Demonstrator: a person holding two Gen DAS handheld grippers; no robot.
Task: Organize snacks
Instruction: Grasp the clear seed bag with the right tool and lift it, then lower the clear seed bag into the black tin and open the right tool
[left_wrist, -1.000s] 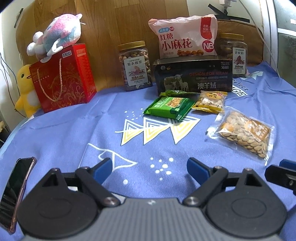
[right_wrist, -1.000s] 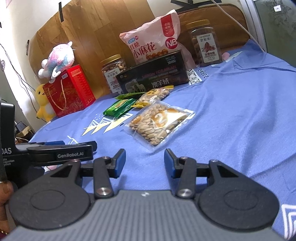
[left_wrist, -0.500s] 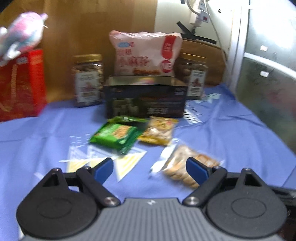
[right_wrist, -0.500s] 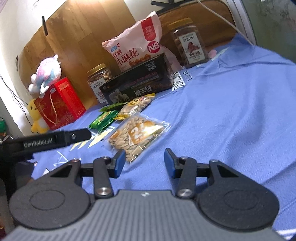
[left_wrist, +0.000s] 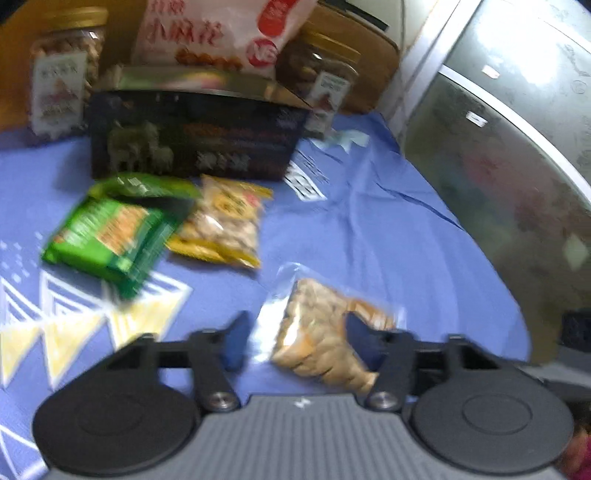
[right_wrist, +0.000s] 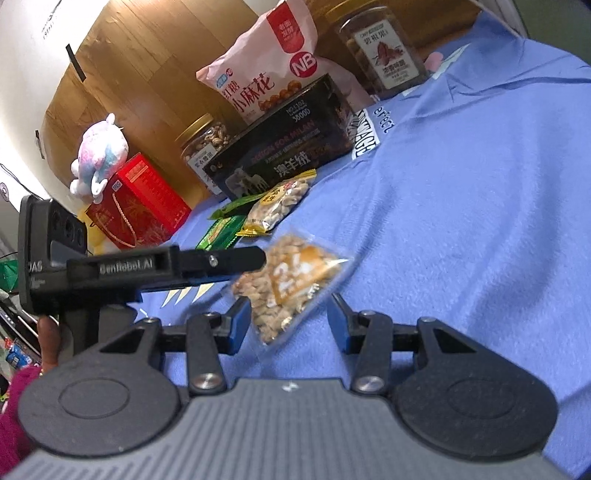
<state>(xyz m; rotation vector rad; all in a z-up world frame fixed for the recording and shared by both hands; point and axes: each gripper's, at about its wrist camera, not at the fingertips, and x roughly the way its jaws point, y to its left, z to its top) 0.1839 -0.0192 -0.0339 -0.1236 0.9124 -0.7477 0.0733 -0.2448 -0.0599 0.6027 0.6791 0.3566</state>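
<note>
Seed packet lies nearest on the blue cloth, between the jaws of the left hand-held gripper, which have just been closing; blur hides any pad contact. Right hand-held gripper hangs half open, holding nothing. Sorting looks barely begun: green packet and yellow packet lie loose farther back, crowding the black box; jars behind.
</note>
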